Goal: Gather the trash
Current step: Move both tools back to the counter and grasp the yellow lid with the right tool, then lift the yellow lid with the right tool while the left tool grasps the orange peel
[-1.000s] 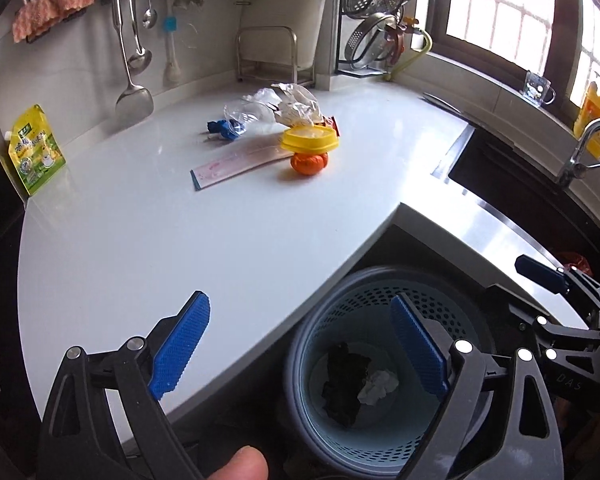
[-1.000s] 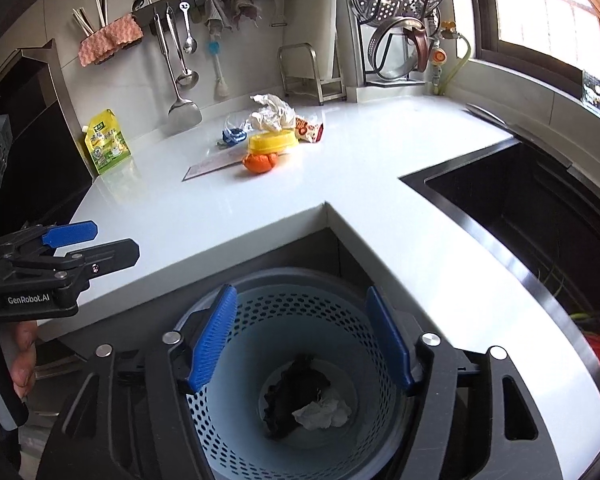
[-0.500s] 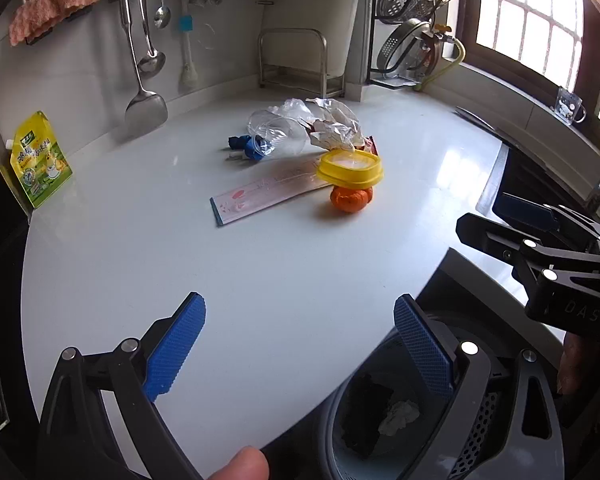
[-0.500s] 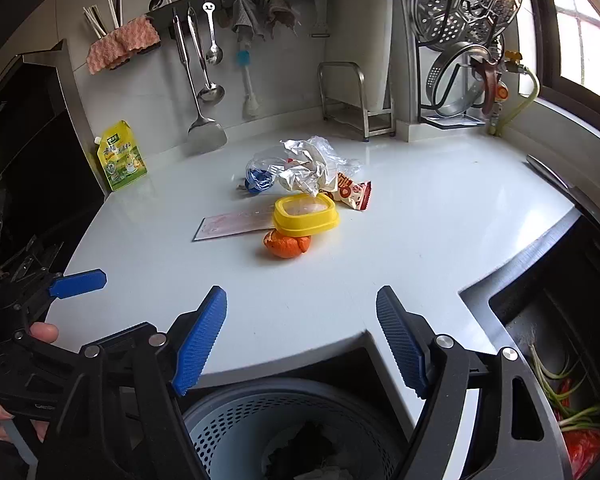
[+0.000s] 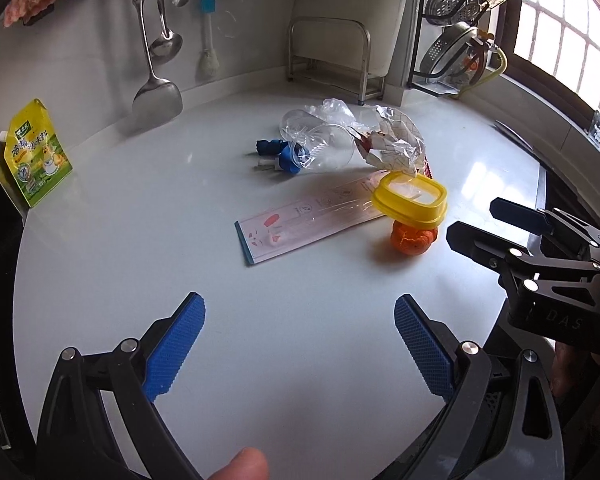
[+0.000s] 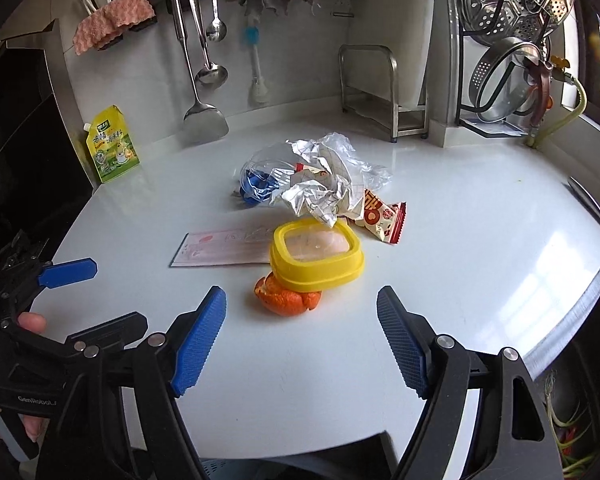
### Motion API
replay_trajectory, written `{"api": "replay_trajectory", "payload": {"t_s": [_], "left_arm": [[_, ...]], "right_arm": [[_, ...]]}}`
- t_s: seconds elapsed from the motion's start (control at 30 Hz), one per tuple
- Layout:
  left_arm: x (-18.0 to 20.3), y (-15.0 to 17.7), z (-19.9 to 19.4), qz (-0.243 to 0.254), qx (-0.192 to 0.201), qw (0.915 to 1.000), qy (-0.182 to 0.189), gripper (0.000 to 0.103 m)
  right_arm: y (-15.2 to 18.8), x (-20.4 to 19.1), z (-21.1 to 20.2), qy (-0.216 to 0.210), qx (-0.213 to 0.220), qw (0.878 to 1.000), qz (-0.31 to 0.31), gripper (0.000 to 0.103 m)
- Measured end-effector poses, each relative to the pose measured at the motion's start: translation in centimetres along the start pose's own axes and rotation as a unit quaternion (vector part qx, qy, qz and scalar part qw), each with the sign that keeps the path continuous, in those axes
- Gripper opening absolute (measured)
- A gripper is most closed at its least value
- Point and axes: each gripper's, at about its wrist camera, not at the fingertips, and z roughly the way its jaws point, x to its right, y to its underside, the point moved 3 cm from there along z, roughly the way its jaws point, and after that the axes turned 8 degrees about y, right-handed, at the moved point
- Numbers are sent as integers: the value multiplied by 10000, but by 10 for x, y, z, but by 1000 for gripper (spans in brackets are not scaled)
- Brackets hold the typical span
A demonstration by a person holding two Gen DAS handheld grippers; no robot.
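Left gripper spread wide over near white counter, right gripper likewise wide, both empty, trash heap mid-counter: yellow lid on orange peel, crumpled wrapper, pink paper strip, clear plastic cup farther back

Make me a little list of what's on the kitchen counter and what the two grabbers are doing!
Surface: white counter
Trash pile: yellow plastic tub atop orange peel; pink paper strip; crumpled foil wrapper; clear plastic cup; red snack packet
Left gripper: jaws open, empty
Right gripper: jaws open, empty, facing tub
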Motion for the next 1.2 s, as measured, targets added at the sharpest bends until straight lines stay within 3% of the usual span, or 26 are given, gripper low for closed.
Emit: {"api": "replay_trajectory", "payload": {"t_s": [0.37,0.5,0.57,0.8,1.2], "left_arm": [[-7,0,21,-87,-145,9998,131,94],[-8,-2,25,-73,-164,9997,137,94],[-9,-4,26,-50,-159,9998,118,94],[-7,-7,25,-54,-121,9999,93,94],[62,-14,34,260,-52,9983,513,94]], "right_arm": [[-18,4,65,36,-268,9993,-264,78],[-19,6,79,-180,-451,9987,-152,78],[-18,5,79,-179,-480,9984,-225,69],[-20,19,53,-324,-173,9992,161,67],[-1,63,4,-37,-27,9997,256,66]]}}
